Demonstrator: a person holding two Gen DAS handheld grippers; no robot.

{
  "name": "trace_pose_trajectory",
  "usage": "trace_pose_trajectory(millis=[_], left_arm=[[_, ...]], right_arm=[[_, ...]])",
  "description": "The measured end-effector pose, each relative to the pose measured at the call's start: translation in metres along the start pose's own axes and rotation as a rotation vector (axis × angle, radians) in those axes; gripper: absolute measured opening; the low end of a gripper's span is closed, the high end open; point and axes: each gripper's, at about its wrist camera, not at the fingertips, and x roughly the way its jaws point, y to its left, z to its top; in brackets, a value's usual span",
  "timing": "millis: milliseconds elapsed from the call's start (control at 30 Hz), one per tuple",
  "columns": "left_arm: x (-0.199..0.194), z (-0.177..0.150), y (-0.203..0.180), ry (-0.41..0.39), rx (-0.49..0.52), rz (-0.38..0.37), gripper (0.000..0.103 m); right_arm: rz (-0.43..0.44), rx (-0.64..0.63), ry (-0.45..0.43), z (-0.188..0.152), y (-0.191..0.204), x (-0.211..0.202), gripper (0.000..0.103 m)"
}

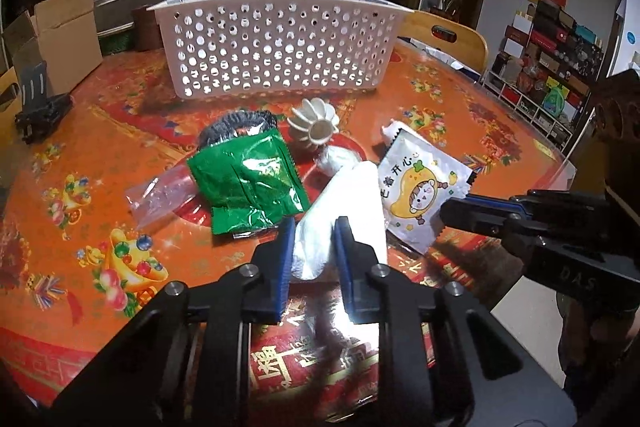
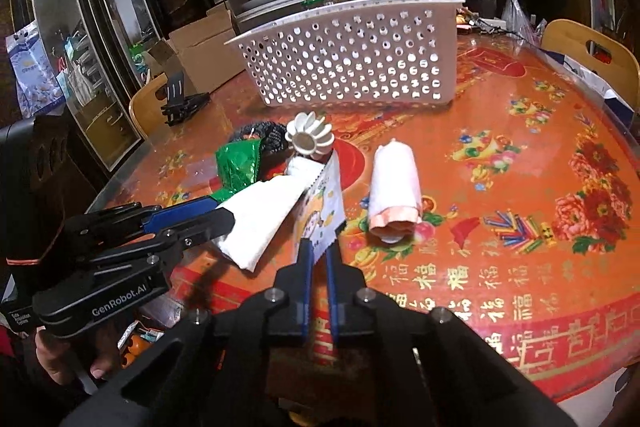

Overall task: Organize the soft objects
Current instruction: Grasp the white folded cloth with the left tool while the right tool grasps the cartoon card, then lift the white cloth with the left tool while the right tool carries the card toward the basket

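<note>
My left gripper point(image 1: 314, 231) is shut on a white soft plastic pack point(image 1: 344, 211), held just above the table; it also shows in the right wrist view point(image 2: 264, 223). My right gripper point(image 2: 319, 247) is shut on a white snack sachet with a mango cartoon point(image 2: 324, 207), which also shows in the left wrist view point(image 1: 420, 195). A green foil packet point(image 1: 248, 183), a black hair band point(image 1: 236, 125), a white ribbed shuttlecock-like piece point(image 1: 314, 123) and a rolled pink-edged towel point(image 2: 396, 187) lie on the table. The white perforated basket point(image 1: 276, 43) stands behind them.
The round table has an orange-red patterned cover point(image 2: 520, 187). A clear plastic bag point(image 1: 160, 199) lies left of the green packet. A black stand point(image 1: 40, 107), cardboard boxes point(image 1: 60, 35) and wooden chairs point(image 2: 592, 55) ring the table.
</note>
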Motion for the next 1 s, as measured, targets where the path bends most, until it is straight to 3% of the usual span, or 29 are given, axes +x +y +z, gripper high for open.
trace_pose_trajectory(millis=[1000], left_arm=[[-0.048, 0.027, 0.013, -0.123, -0.035, 0.018, 0.017]], right_arm=[[-0.036, -0.080, -0.069, 0.026, 0.018, -0.027, 0.000]])
